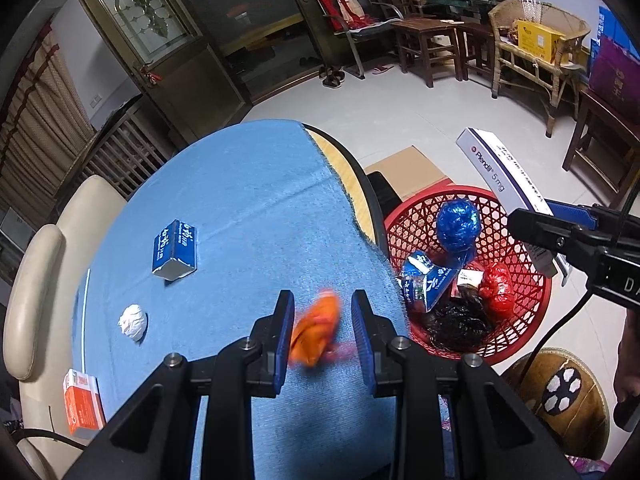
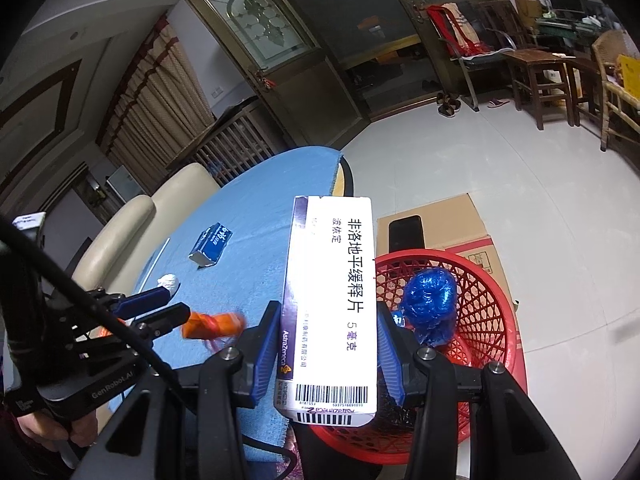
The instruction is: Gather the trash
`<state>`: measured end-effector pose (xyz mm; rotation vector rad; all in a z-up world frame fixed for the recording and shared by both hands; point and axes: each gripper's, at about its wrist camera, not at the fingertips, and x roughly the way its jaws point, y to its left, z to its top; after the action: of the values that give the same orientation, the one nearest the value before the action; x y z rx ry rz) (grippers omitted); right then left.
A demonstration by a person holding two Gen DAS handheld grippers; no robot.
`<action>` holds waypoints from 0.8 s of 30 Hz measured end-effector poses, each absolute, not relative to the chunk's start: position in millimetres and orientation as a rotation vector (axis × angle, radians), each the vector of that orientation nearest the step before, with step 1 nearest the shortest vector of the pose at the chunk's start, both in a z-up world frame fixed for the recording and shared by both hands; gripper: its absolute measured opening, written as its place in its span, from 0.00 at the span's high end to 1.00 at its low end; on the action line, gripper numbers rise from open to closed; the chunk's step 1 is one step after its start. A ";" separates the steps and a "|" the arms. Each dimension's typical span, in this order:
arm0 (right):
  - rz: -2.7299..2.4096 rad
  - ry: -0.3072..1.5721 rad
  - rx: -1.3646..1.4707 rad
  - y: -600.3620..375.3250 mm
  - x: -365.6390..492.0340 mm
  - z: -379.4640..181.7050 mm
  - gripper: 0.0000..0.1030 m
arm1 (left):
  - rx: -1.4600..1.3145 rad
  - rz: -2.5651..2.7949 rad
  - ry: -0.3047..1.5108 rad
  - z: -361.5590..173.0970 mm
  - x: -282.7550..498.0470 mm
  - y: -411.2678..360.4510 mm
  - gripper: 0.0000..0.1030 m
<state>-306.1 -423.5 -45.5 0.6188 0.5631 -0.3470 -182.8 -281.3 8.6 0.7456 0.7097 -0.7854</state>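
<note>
My left gripper (image 1: 323,322) is open above the blue tablecloth (image 1: 240,208). A blurred orange wrapper (image 1: 316,330) sits between its fingers, loose, near the table's right edge; it also shows in the right wrist view (image 2: 212,325). My right gripper (image 2: 326,344) is shut on a white and purple medicine box (image 2: 332,300), held over the red mesh basket (image 2: 480,312). In the left wrist view the box (image 1: 500,168) hangs above the basket (image 1: 532,300).
The basket holds a blue foil ball (image 1: 457,222), a blue carton (image 1: 426,280), a red bag (image 1: 496,286) and a black bag (image 1: 460,322). On the cloth lie a blue box (image 1: 175,250), a white paper ball (image 1: 133,321) and an orange box (image 1: 83,402). A cardboard box (image 1: 408,172) stands behind the basket.
</note>
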 end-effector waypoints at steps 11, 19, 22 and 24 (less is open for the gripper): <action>-0.362 0.566 0.632 -429.5 -310.5 -47.5 0.53 | 0.686 -0.788 0.752 -1.9 -157.6 -265.6 0.70; -0.354 0.591 0.645 -427.6 -305.4 -55.7 0.53 | 0.582 -0.792 0.904 -24.0 -127.7 -232.2 0.54; -0.347 0.601 0.646 -424.8 -302.3 -58.5 0.53 | 0.566 -0.863 0.965 -35.6 -133.6 -232.1 0.51; -0.344 0.608 0.639 -422.0 -300.2 -59.7 0.53 | 0.578 -0.900 1.001 -45.1 -139.9 -237.5 0.47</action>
<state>-300.2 -422.0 -59.7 0.6395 0.6076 -0.3441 -139.9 -237.5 -45.1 0.5784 1.0014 -0.8999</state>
